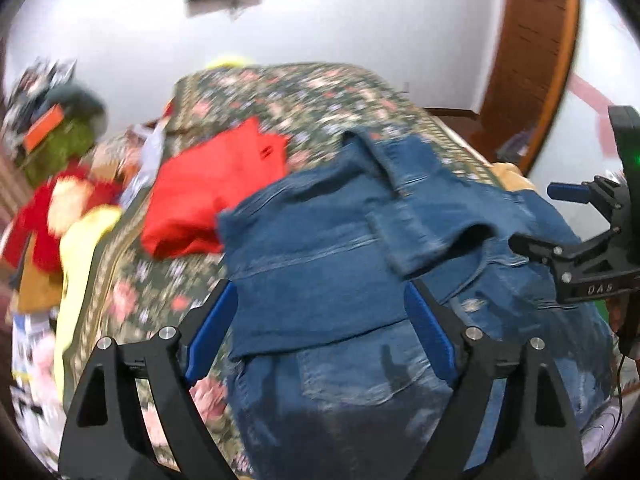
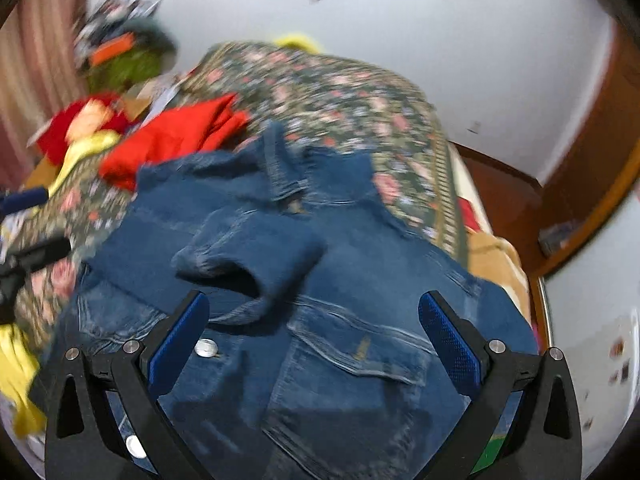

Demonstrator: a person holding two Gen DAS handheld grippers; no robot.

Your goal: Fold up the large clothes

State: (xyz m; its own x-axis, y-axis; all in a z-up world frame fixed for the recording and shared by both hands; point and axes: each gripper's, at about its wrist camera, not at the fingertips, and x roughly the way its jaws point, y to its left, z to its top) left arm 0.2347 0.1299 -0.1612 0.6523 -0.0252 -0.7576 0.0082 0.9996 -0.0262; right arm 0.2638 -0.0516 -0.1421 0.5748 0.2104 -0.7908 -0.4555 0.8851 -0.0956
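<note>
Broadly, a bed [image 1: 280, 92] under a dark floral bedspread fills both wrist views; it is the only surface bearing things, and no box or basket can be made out. Largest item on it: a blue denim jacket [image 1: 320, 248], lying spread across the near part of the bed, directly below both grippers. Its cloth is partly doubled over: a wide panel is laid flat across the middle, and a sleeve [image 1: 408, 208] is folded over the top, its open cuff sagging toward the near edge. Stitched seams, a chest pocket flap [image 2: 360, 356] and metal buttons [image 2: 206, 348] show in the right wrist view; faded, worn patches mark the lower front. Just beyond the jacket, touching its far-left edge, sits a red garment [image 1: 208, 192], bunched. Off the bed's left side lies a blurred heap of clothes [image 1: 60, 200] in red, yellow and green; details cannot be told. Left gripper [image 1: 320, 312]: jaws spread wide over the denim, nothing pinched. Right gripper [image 2: 314, 320]: jaws likewise spread wide above the jacket front, pads clear of the cloth.
</note>
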